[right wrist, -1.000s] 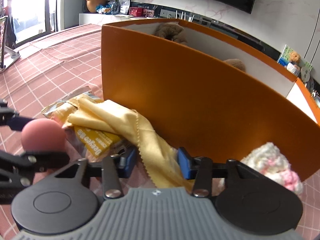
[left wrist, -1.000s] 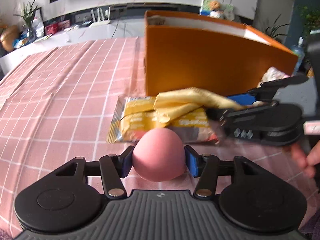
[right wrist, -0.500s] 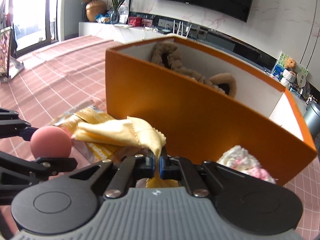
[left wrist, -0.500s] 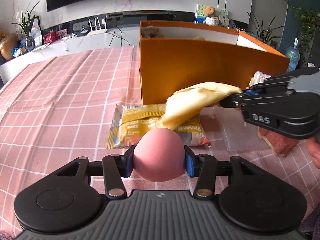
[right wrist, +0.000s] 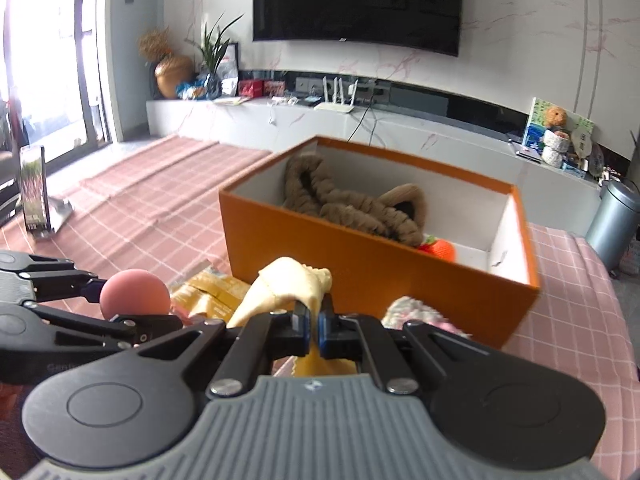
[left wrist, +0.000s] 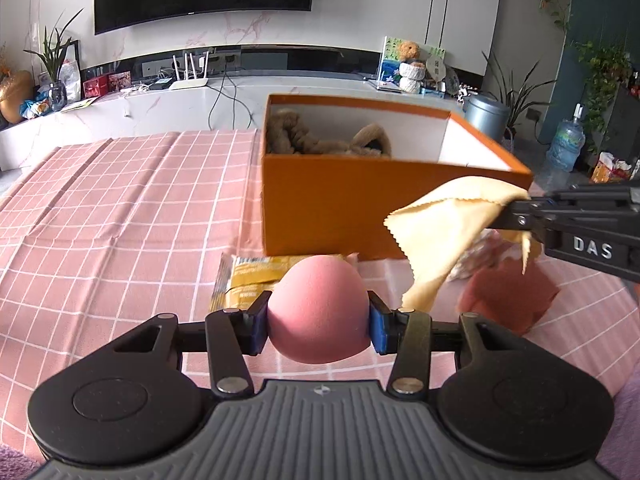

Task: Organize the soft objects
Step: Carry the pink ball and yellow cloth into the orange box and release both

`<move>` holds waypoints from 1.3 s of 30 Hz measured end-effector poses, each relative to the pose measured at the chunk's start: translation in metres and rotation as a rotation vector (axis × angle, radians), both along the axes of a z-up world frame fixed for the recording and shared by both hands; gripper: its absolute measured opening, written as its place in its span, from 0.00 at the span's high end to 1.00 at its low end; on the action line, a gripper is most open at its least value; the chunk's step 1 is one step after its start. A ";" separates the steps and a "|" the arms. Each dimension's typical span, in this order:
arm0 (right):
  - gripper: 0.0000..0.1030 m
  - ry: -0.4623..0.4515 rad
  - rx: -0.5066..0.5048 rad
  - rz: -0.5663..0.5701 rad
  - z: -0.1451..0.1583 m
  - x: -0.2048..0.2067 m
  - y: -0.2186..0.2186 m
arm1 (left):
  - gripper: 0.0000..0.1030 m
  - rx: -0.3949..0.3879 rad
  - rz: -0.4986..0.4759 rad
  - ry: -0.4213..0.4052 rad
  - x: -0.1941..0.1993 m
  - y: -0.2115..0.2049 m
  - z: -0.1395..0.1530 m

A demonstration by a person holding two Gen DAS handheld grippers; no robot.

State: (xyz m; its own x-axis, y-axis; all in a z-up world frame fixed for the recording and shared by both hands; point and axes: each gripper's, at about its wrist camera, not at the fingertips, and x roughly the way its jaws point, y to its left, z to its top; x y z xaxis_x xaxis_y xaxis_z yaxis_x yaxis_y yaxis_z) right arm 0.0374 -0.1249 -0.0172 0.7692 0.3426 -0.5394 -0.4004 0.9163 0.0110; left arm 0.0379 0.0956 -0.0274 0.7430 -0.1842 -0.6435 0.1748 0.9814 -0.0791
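We see the open orange cardboard box (right wrist: 376, 264) at frame centre on the pink checked counter (left wrist: 120, 208), its near wall standing between our grippers and the inside. To the left of it the cloth lies bare and wide. The left gripper (left wrist: 318, 322) has its fingers clamped on the pink egg-shaped sponge (left wrist: 318, 308), lifted off the counter. The right gripper (right wrist: 314, 326) has its fingers pinched tight on the pale yellow cloth (right wrist: 288, 284), which hangs just before the box wall. Inside lie a brown plush toy (right wrist: 352, 204) and an orange knitted piece (right wrist: 440, 249). A yellow foil packet (left wrist: 248, 284) sits under the sponge.
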 end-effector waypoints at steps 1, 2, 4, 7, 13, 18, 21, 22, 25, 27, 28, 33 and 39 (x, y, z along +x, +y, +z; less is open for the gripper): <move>0.99 -0.005 0.012 -0.006 0.005 -0.004 -0.005 | 0.48 0.000 -0.002 -0.006 0.000 -0.002 0.005; 0.99 -0.010 0.020 -0.011 0.009 -0.008 -0.009 | 0.48 0.002 -0.008 -0.013 0.000 -0.005 0.009; 0.99 -0.017 0.019 -0.021 0.016 -0.011 -0.017 | 0.48 -0.004 -0.022 -0.027 0.002 -0.009 0.017; 0.99 -0.022 0.028 -0.037 0.026 -0.015 -0.029 | 0.48 -0.007 -0.050 -0.051 0.007 -0.019 0.031; 0.99 -0.055 -0.011 -0.060 0.050 -0.014 -0.051 | 0.48 -0.013 -0.120 -0.098 0.030 -0.043 0.056; 0.99 -0.093 -0.042 -0.080 0.077 0.003 -0.069 | 0.48 -0.017 -0.179 -0.137 0.057 -0.065 0.074; 0.99 -0.122 -0.077 -0.085 0.093 0.015 -0.074 | 0.48 -0.045 -0.206 -0.144 0.076 -0.075 0.084; 0.99 -0.128 -0.088 -0.087 0.097 0.020 -0.075 | 0.48 -0.051 -0.213 -0.146 0.082 -0.078 0.086; 0.99 -0.133 -0.127 -0.089 0.105 0.039 -0.078 | 0.48 -0.053 -0.230 -0.152 0.102 -0.086 0.092; 0.99 -0.120 -0.146 -0.090 0.107 0.054 -0.081 | 0.48 -0.051 -0.235 -0.151 0.115 -0.091 0.092; 0.99 -0.110 -0.159 -0.090 0.107 0.063 -0.081 | 0.48 -0.048 -0.238 -0.149 0.122 -0.093 0.092; 0.99 -0.035 -0.233 -0.084 0.091 0.107 -0.081 | 0.48 -0.041 -0.242 -0.110 0.150 -0.098 0.077; 0.99 0.075 -0.356 -0.046 0.057 0.152 -0.074 | 0.48 -0.046 -0.228 -0.047 0.173 -0.095 0.049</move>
State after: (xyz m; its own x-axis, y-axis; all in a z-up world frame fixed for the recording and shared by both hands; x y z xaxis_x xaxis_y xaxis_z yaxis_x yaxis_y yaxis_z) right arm 0.1894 -0.1988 0.0403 0.7332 0.0890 -0.6741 -0.3687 0.8850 -0.2842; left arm 0.2111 0.0005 0.0216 0.7078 -0.3790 -0.5962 0.3961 0.9117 -0.1094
